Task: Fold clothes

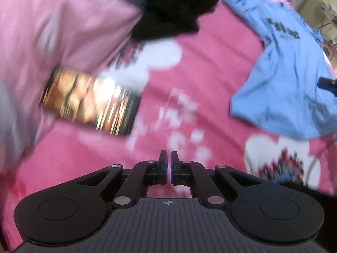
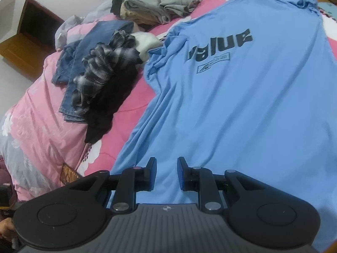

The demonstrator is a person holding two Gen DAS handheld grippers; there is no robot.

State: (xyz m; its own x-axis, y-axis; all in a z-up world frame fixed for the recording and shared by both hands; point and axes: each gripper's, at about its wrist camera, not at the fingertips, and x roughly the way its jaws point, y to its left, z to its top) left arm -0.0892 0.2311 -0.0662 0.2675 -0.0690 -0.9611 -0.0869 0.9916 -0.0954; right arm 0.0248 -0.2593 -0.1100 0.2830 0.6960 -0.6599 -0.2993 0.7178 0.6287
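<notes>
A pink quilt [image 2: 42, 126] with white prints covers the bed; beyond its far edge stand a pale wall and a wooden cabinet [image 2: 31, 40]. The blue tee [image 2: 242, 105] lies spread flat on the quilt, print up. The right gripper [image 2: 167, 174] hovers over its near hem, jaws parted, nothing between them. Only the right view shows the heap beside the tee — jeans [image 2: 84, 59], a plaid shirt [image 2: 105, 63], grey clothes [image 2: 147, 6]. The left view, blurred, shows the left gripper [image 1: 169, 167] clenched empty above bare quilt — and a phone [image 1: 90, 101] lying there.

Bare pink bedcover [image 1: 189, 80] between blue T-shirt [image 2: 242, 105] and clothes pile [image 2: 101, 73], phone [image 1: 90, 101] near pile
</notes>
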